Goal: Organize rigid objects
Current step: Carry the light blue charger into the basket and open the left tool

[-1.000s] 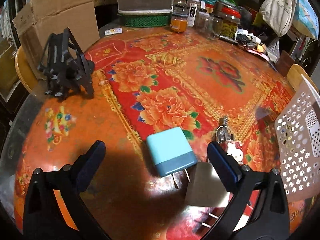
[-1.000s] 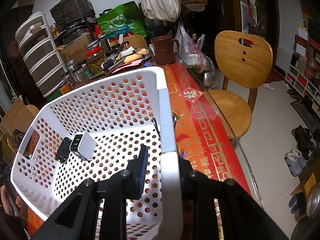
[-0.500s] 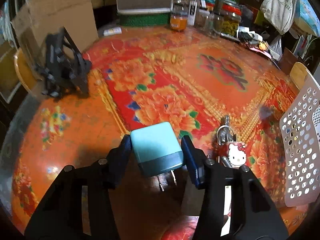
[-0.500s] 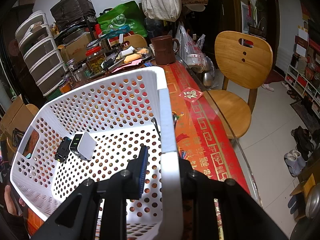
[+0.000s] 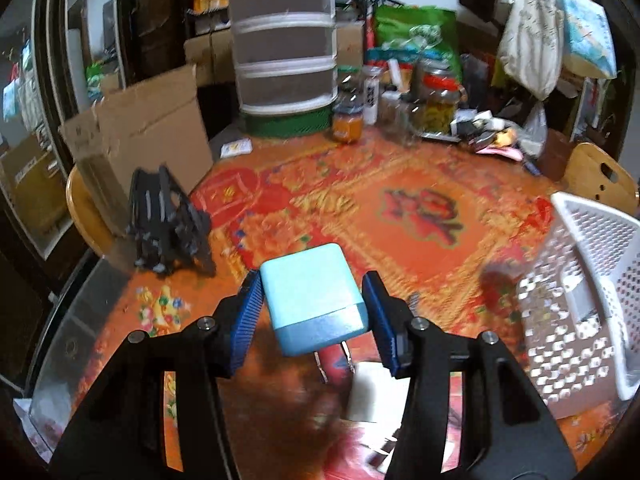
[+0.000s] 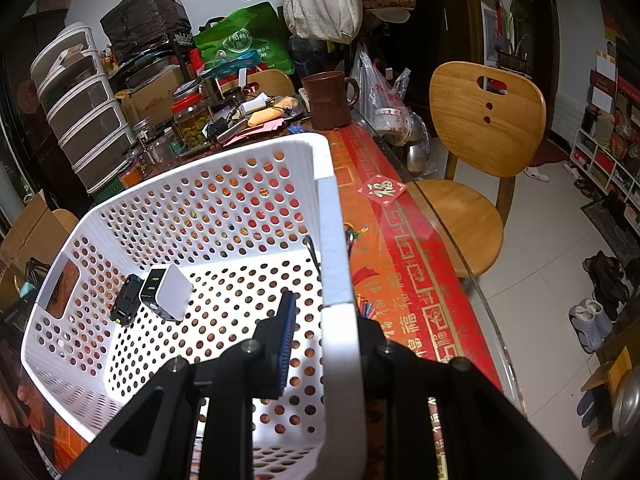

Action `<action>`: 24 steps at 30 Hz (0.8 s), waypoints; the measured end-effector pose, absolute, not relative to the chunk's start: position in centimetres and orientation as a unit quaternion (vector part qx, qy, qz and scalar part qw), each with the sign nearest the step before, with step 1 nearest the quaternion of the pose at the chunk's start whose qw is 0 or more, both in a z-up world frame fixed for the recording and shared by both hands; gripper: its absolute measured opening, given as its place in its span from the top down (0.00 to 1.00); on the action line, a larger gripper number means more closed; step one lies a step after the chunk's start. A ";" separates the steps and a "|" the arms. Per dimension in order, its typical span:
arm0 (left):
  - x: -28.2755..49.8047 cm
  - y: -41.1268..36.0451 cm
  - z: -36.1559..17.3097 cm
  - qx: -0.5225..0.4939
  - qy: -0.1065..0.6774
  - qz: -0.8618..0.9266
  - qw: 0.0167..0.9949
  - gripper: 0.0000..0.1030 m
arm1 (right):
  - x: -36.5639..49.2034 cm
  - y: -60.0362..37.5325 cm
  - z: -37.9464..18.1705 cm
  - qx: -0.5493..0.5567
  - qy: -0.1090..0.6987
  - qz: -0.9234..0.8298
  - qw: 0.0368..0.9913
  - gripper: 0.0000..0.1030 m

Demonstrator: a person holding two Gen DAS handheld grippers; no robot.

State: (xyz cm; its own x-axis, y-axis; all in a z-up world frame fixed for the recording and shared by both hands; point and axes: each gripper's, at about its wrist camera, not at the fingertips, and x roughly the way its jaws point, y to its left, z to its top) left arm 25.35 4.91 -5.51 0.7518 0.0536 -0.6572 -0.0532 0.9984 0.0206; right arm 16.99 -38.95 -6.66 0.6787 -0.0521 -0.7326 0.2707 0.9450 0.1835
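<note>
While the left gripper (image 5: 312,312) has its jaws clamped on one pale blue charger (image 5: 314,300) at the centre of its frame, lifted off the bench (image 5: 400,208) with two prongs pointing down, the right gripper (image 6: 320,344) has its jaws pinched on the rim of one white basket (image 6: 332,248). Two items lie inside the basket, at the left of the right view: one white charger (image 6: 168,298) and one black plug (image 6: 125,306) (touching each other). Only the left view shows the black stand (image 5: 166,226) at mid-left; only the right view shows one wooden chair (image 6: 480,152) at upper right.
</note>
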 end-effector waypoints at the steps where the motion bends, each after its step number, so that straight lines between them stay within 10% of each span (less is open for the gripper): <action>1: 25.1 4.5 -4.8 0.004 0.346 0.025 0.938 0.53 | 17.0 -38.9 -6.7 0.140 0.391 -0.089 0.905 0.80; 24: 23.4 -8.4 3.5 0.100 0.279 -0.044 0.954 0.53 | 17.0 -38.9 -6.7 0.140 0.390 -0.088 0.906 0.80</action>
State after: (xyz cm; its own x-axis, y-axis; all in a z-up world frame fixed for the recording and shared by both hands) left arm 23.42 -8.42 3.48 0.8403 -0.0286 -0.5413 0.1405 0.9760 0.1665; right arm 17.01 -38.87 -6.69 0.6799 -0.0499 -0.7316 0.2681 0.9455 0.1847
